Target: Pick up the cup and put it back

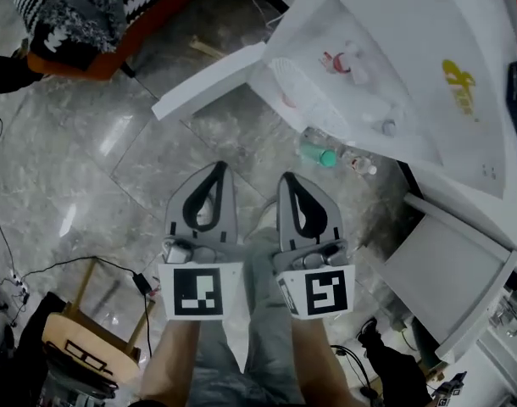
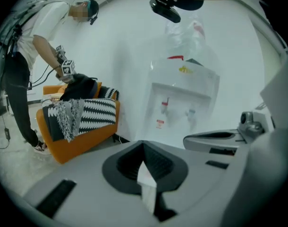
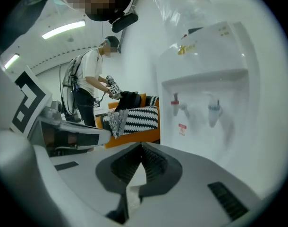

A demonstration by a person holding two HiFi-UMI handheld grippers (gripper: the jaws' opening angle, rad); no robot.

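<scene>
Stock around the water dispenser (image 1: pixel 428 83):
- Grippers, two: left gripper (image 1: pixel 217 168) and right gripper (image 1: pixel 289 177), side by side in front of the dispenser, both with jaws fully together and empty.
- Taps, two: red tap (image 1: pixel 333 60), blue tap (image 1: pixel 387 127).
- Bottles, two (image 1: pixel 318 153) (image 1: pixel 358 161), at its foot.
- Cup: none visible in any view.

Hazard: if you reach in with the jaws closed, you would likely knock the cup over rather than grasp it, or topple those bottles.
</scene>
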